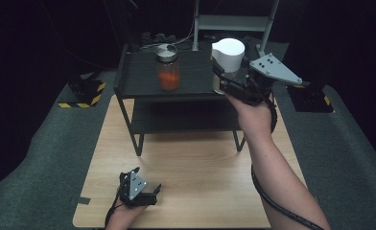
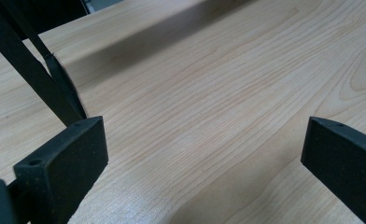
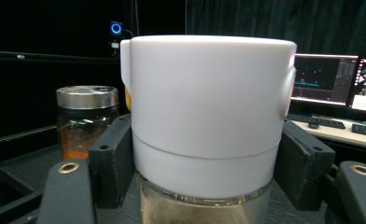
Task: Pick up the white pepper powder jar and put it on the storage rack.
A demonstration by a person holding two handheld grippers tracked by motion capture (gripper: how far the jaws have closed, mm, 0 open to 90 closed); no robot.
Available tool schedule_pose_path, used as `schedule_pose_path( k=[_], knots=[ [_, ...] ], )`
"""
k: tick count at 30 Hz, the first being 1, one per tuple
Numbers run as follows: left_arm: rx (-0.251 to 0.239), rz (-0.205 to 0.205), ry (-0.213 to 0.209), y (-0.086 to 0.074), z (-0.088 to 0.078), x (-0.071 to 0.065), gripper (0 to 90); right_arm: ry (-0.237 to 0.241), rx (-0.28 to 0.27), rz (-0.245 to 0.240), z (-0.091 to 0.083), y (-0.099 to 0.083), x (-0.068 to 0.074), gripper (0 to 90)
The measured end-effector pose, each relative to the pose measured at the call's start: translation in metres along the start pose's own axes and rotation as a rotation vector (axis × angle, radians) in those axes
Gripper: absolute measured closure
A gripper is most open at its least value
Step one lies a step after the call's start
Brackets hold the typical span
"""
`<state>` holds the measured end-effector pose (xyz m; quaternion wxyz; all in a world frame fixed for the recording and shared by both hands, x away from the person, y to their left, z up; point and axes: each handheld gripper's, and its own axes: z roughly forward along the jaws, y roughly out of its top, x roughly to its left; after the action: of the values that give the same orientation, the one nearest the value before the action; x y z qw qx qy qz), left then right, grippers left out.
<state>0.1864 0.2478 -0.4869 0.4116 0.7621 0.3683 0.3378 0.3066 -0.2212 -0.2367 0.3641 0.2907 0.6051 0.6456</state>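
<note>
A person's right gripper [image 1: 223, 79] clamps its two black jaws on the white-capped canister [image 1: 227, 57], the pads pressed against opposite sides of the wide white cap [image 3: 209, 112] just above a clear glass body [image 3: 204, 210], at the right end of a black two-tier rack [image 1: 143, 76]. The canister stands upright, its long axis vertical, directly ahead of the gripper and between its jaws; whether its base rests on the top shelf or rides just clear of it cannot be told. To its left on the same shelf, well apart, stands a glass jar [image 1: 168, 67] with a metal lid and orange contents, also seen behind the canister in the right gripper view [image 3: 85, 121]. The right hand is by far the nearer to both containers, so any lift or set-down would appear to fall to it, and the free shelf between canister and jar is the gap that counts. The left gripper [image 1: 145, 184] rests low at the near edge of the pale wooden tabletop [image 1: 195, 182], its jaws spread wide with nothing between them but bare wood grain [image 2: 209, 121]. Grey carpet [image 1: 42, 158] surrounds the table, yellow-and-black striped blocks [image 1: 88, 93] flank the rack, and lit monitors [image 3: 326, 79] glow in the dark room.
</note>
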Motion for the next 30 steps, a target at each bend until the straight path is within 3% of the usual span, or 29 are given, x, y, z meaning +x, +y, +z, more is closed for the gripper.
schedule_pose_path(
  k=[15, 30],
  knots=[
    [-0.001, 0.007, -0.003, 0.000, 0.000, 0.000, 0.8, -0.020, 0.038, 0.025, 0.034, 0.000, -0.003, 30.3],
    [-0.002, 0.006, -0.006, 0.000, 0.000, 0.001, 0.8, -0.023, 0.055, 0.023, 0.043, -0.002, -0.003, 30.3]
  ],
)
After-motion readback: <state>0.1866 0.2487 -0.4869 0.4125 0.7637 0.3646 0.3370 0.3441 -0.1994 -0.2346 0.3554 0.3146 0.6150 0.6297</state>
